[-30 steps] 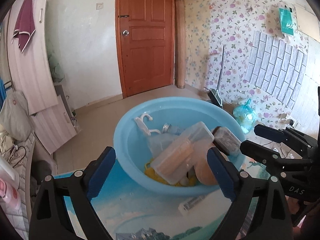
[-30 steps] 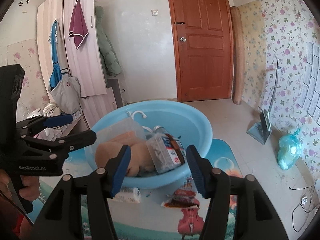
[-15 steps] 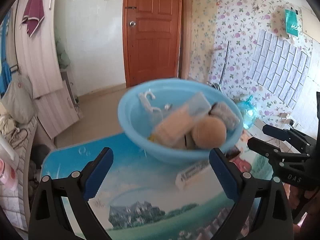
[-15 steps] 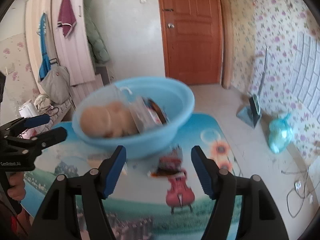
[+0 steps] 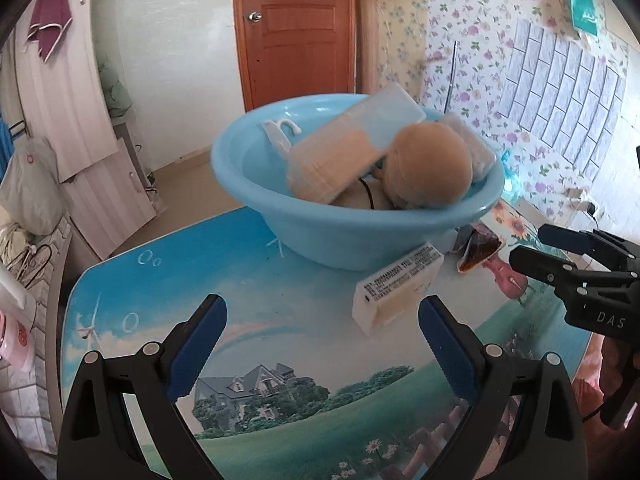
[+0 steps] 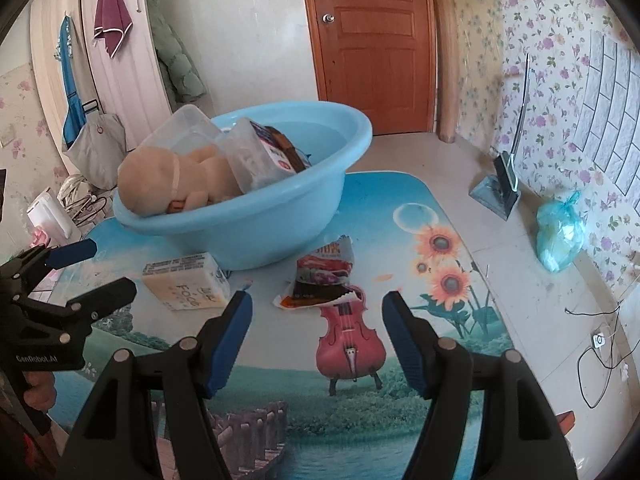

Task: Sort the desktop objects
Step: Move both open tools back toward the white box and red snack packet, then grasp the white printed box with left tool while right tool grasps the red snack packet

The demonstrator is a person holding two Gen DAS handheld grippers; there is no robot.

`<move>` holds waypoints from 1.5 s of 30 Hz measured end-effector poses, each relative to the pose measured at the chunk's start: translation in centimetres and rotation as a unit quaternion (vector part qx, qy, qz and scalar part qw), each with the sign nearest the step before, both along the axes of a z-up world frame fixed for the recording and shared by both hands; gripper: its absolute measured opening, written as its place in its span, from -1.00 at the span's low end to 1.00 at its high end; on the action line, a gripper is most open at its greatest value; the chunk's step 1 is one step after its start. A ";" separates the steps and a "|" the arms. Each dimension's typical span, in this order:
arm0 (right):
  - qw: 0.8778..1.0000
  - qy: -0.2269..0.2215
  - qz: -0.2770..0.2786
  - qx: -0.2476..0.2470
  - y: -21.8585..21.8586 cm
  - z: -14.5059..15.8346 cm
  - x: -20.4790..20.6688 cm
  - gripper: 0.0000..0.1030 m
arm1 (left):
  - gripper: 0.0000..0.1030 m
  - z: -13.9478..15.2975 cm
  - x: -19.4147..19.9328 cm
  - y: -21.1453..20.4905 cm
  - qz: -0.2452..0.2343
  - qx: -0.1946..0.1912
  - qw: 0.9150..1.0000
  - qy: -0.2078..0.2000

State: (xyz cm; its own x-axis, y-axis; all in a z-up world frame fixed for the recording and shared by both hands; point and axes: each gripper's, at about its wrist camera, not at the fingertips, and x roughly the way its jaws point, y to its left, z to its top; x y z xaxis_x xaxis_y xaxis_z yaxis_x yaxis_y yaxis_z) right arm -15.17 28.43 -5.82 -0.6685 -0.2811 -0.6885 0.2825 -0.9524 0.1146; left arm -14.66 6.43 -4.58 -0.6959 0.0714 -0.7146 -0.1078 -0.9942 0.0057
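Both grippers, left (image 5: 320, 344) and right (image 6: 316, 332), are held wide open, empty. Basin (image 6: 280, 216) is loaded; box (image 6: 186, 286) and packet (image 6: 324, 276) beside the basin judged next: approach, closure required.

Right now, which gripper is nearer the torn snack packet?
Right. The right gripper sits open just short of the torn snack packet, aimed at it; the left gripper faces the white box instead, packet off to its right.

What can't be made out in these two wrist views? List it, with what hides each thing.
- Bottom of the blue basin: both views, buried under the plush toy and clear box.
- Small print on the white pack: both views, too small to read.
- Red snack packet: left view, partly behind the basin's side.
- Near table edge: both views, behind the jaws.
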 end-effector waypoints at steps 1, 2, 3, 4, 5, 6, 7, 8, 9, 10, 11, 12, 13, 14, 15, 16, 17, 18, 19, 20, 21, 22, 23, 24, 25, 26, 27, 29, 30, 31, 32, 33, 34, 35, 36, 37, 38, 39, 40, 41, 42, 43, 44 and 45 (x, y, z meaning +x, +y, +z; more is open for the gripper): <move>1.000 -0.002 -0.001 0.001 0.1 -0.2 -0.1 0.31 | 0.88 -0.2 -0.1 0.1 -0.004 0.000 1.000 -0.001; 1.000 -0.004 -0.002 0.002 0.1 -0.3 -0.2 0.31 | 0.88 -0.3 -0.2 0.2 -0.006 0.000 1.000 -0.003; 1.000 -0.005 -0.002 0.003 0.1 -0.5 -0.3 0.31 | 0.88 -0.4 -0.4 0.3 -0.008 0.000 1.000 -0.004; 1.000 -0.007 -0.002 0.003 0.1 -0.6 -0.5 0.31 | 0.88 -0.6 -0.5 0.5 -0.009 -0.001 1.000 -0.006; 1.000 -0.009 -0.003 0.003 0.1 -0.8 -0.6 0.31 | 0.88 -0.7 -0.5 0.4 -0.010 -0.001 1.000 -0.008; 1.000 -0.011 -0.003 0.003 0.1 -0.9 -0.7 0.31 | 0.88 -0.8 -0.6 0.5 -0.011 -0.001 1.000 -0.009; 1.000 -0.012 -0.003 0.004 0.1 -1.0 -0.8 0.31 | 0.88 -1.0 -0.7 0.6 -0.012 -0.001 1.000 -0.012; 1.000 -0.014 -0.004 0.004 0.1 -1.0 -0.9 0.31 | 0.88 -1.1 -0.9 0.7 -0.013 -0.002 1.000 -0.013; 1.000 -0.014 -0.004 0.005 0.1 -1.1 -0.9 0.31 | 0.88 -1.2 -1.0 0.7 -0.014 -0.003 1.000 -0.014; 1.000 -0.015 -0.005 0.006 0.1 -1.1 -1.0 0.31 | 0.88 -1.3 -1.0 0.8 -0.015 -0.003 1.000 -0.016; 1.000 -0.016 -0.006 0.006 0.2 -1.2 -1.1 0.31 | 0.88 -1.4 -1.1 0.8 -0.016 -0.003 1.000 -0.019; 1.000 -0.017 -0.007 0.006 0.2 -1.2 -1.2 0.31 | 0.88 -1.5 -1.3 0.9 -0.017 -0.003 1.000 -0.021; 1.000 -0.018 -0.009 0.006 0.3 -1.3 -1.4 0.31 | 0.88 -1.6 -1.4 1.0 -0.019 -0.005 1.000 -0.023; 1.000 -0.020 -0.011 0.005 0.3 -1.4 -1.5 0.31 | 0.88 -1.8 -1.5 1.1 -0.022 -0.007 0.999 -0.025; 1.000 -0.022 -0.012 0.004 0.4 -1.4 -1.6 0.31 | 0.88 -1.9 -1.5 1.1 -0.024 -0.010 0.999 -0.025; 1.000 -0.025 -0.013 0.002 0.4 -1.6 -1.8 0.31 | 0.88 -1.7 -1.5 1.5 -0.026 -0.012 0.999 -0.026; 1.000 -0.027 -0.014 0.002 0.4 -1.6 -1.9 0.31 | 0.88 -1.8 -1.5 1.7 -0.029 -0.014 0.999 -0.026; 0.999 -0.028 -0.014 0.003 0.3 -1.7 -2.0 0.31 | 0.88 -1.9 -1.6 1.9 -0.031 -0.015 0.999 -0.027; 0.999 -0.030 -0.013 0.005 0.2 -1.8 -2.2 0.31 | 0.88 -2.0 -1.7 2.0 -0.032 -0.015 0.999 -0.028; 0.999 -0.032 -0.012 0.005 0.0 -1.9 -2.4 0.31 | 0.88 -2.0 -1.8 2.2 -0.035 -0.015 0.999 -0.029; 0.999 -0.033 -0.010 0.005 -0.1 -1.9 -2.5 0.31 | 0.88 -2.0 -2.0 2.3 -0.037 -0.015 0.999 -0.029; 0.999 -0.033 -0.008 0.005 -0.3 -2.0 -2.6 0.31 | 0.88 -2.0 -2.1 2.4 -0.040 -0.016 0.999 -0.029; 0.999 -0.034 -0.005 0.005 -0.4 -2.0 -2.7 0.31 | 0.88 -1.9 -2.3 2.6 -0.043 -0.016 0.999 -0.028; 0.999 -0.035 -0.003 0.006 -0.6 -2.0 -2.8 0.31 | 0.88 -1.9 -2.4 2.7 -0.045 -0.016 0.998 -0.028; 0.999 -0.035 -0.001 0.007 -0.8 -2.1 -3.0 0.31 | 0.88 -1.8 -2.5 2.8 -0.049 -0.016 0.998 -0.027; 0.999 -0.035 0.000 0.007 -0.9 -2.1 -3.1 0.31 | 0.88 -1.8 -2.6 3.0 -0.053 -0.017 0.998 -0.027; 0.999 -0.035 0.000 0.007 -1.0 -2.2 -3.1 0.31 | 0.88 -1.7 -2.7 3.1 -0.058 -0.018 0.998 -0.026; 0.999 -0.038 -0.001 0.008 -1.2 -2.3 -3.4 0.31 | 0.83 -1.6 -2.6 3.5 -0.063 -0.023 0.998 -0.016; 0.999 -0.039 -0.001 0.008 -1.2 -2.3 -3.4 0.31 | 0.62 -1.5 -2.6 3.7 -0.067 -0.023 0.997 -0.011; 0.999 -0.040 -0.001 0.007 -1.2 -2.4 -3.5 0.31 | 0.34 -1.4 -2.6 3.8 -0.073 -0.020 0.997 -0.014; 0.999 -0.041 -0.001 0.007 -1.2 -2.5 -3.6 0.31 | 0.18 -1.5 -2.6 3.9 -0.078 -0.016 0.997 -0.019; 0.999 -0.042 -0.002 0.007 -1.2 -2.6 -3.8 0.31 | -0.11 -1.6 -2.7 4.0 -0.091 -0.003 0.995 -0.028; 0.999 -0.044 -0.002 0.007 -1.2 -2.7 -3.9 0.31 | -0.22 -1.7 -2.7 4.1 -0.098 0.005 0.995 -0.032; 0.999 -0.045 -0.003 0.006 -1.2 -2.8 -4.0 0.31 | -0.23 -1.6 -2.4 4.0 -0.099 0.001 0.995 -0.027; 0.999 -0.046 -0.003 0.005 -1.2 -2.8 -4.1 0.31 | -0.28 -1.5 -2.1 4.3 -0.103 -0.003 0.994 -0.024; 0.999 -0.048 -0.004 0.004 -1.2 -2.9 -4.1 0.31 | -0.33 -1.5 -1.9 4.5 -0.109 -0.006 0.994 -0.022; 0.999 -0.048 -0.004 0.003 -1.2 -3.0 -4.2 0.31 | -0.35 -1.4 -1.8 4.7 -0.113 -0.007 0.993 -0.020; 0.999 -0.048 -0.004 0.002 -1.2 -3.0 -4.2 0.31 | -0.39 -1.4 -1.7 4.7 -0.115 -0.007 0.993 -0.020; 0.999 -0.046 -0.002 0.001 -1.2 -3.0 -4.2 0.31 | -0.42 -1.3 -1.6 4.8 -0.117 -0.004 0.993 -0.021; 0.999 -0.042 -0.002 0.002 -1.3 -2.9 -4.2 0.29 | -0.42 -1.3 -1.6 4.8 -0.118 -0.003 0.993 -0.021; 0.999 -0.039 -0.002 0.005 -1.4 -2.9 -4.1 0.16 | -0.43 -1.2 -1.5 4.9 -0.118 -0.002 0.993 -0.022; 0.999 -0.032 0.000 0.014 -1.5 -2.8 -3.9 0.02 | -0.44 -1.2 -1.6 5.0 -0.118 -0.003 0.993 -0.022; 0.999 -0.031 0.003 0.023 -1.6 -2.8 -3.8 -0.18 | -0.45 -1.1 -1.5 5.1 -0.117 -0.003 0.993 -0.023; 0.999 -0.032 0.009 0.024 -1.7 -2.7 -3.8 -0.18 | -0.46 -1.1 -1.4 5.1 -0.116 -0.002 0.993 -0.024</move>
State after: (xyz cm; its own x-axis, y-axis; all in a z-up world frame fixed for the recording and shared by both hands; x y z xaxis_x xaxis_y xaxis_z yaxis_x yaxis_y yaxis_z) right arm -18.93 26.73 -8.57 -0.6178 -0.2582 -0.7427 0.2931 -0.9521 0.0872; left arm -16.06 11.57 -5.67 -0.6269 0.2228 -0.7466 -0.3342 -0.9425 -0.0006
